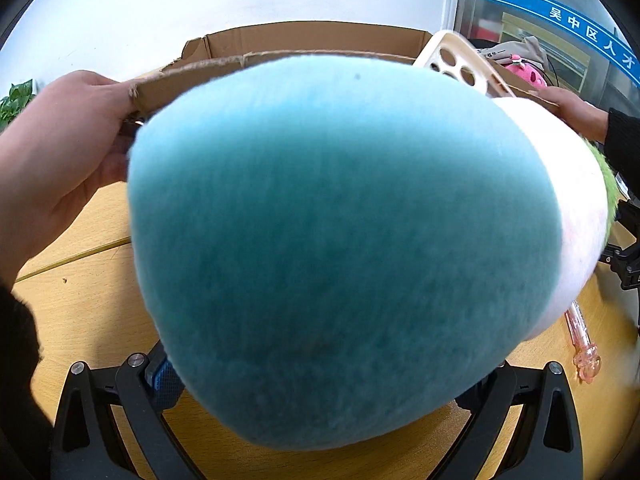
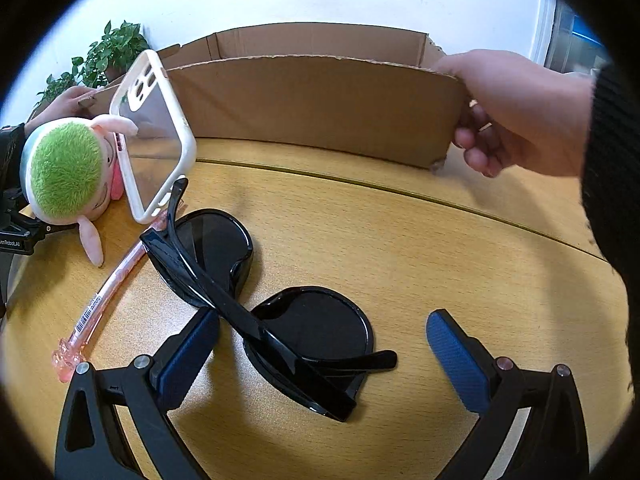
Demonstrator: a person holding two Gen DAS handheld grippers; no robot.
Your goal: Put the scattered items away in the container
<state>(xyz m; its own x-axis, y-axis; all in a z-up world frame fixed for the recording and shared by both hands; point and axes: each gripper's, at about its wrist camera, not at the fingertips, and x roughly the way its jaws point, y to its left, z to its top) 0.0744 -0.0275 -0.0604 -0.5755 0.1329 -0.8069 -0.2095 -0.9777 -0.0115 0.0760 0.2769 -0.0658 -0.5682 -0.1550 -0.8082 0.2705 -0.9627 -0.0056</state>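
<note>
Left gripper [image 1: 320,392]: I had it clamped on the blue-green-and-white plush toy [image 1: 344,240], filling frame centre.

Right gripper [image 2: 322,344]: fingers spread wide, empty, straddling the glossy black sunglasses [image 2: 264,312]; long axis ran upper left to lower centre.

Brown cardboard box [image 2: 312,100]: upper frame, beyond both.

Bright, even light; soft shadows under the sunglasses [image 2: 276,312]. Close plush toy [image 1: 344,248] looks blurred, perhaps defocused. Fisheye bends edges, corners black.
</note>
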